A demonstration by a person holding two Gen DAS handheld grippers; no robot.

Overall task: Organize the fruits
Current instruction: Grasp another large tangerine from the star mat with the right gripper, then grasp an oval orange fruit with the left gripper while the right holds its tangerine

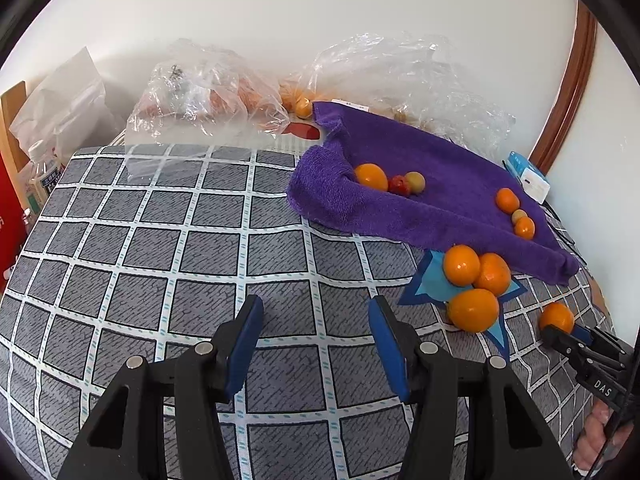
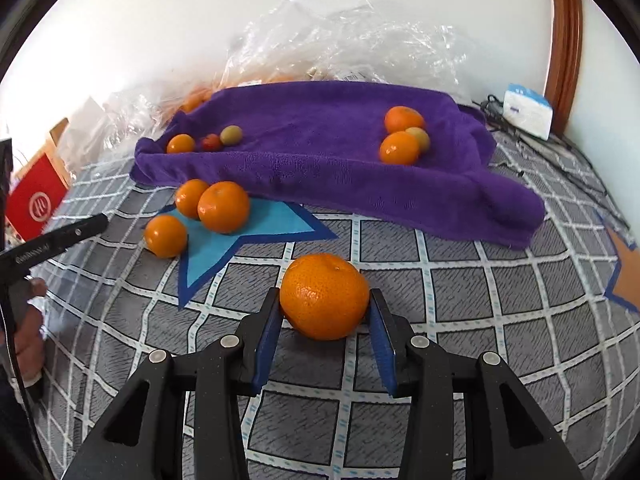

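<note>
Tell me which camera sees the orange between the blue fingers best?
The right wrist view: the orange fills the middle, close up between the right hand-held gripper fingers. In the left wrist view it is small at the right edge, partly hidden by that gripper.

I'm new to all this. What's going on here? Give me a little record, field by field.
Surface: grey checked cloth
Right gripper: closed around a mandarin, which rests on the cloth
Left gripper: open, holding nothing
Blue star: three mandarins gathered on or beside it
Purple towel: five more orange fruits, two greenish ones and one red
Behind: clear plastic bags
</note>
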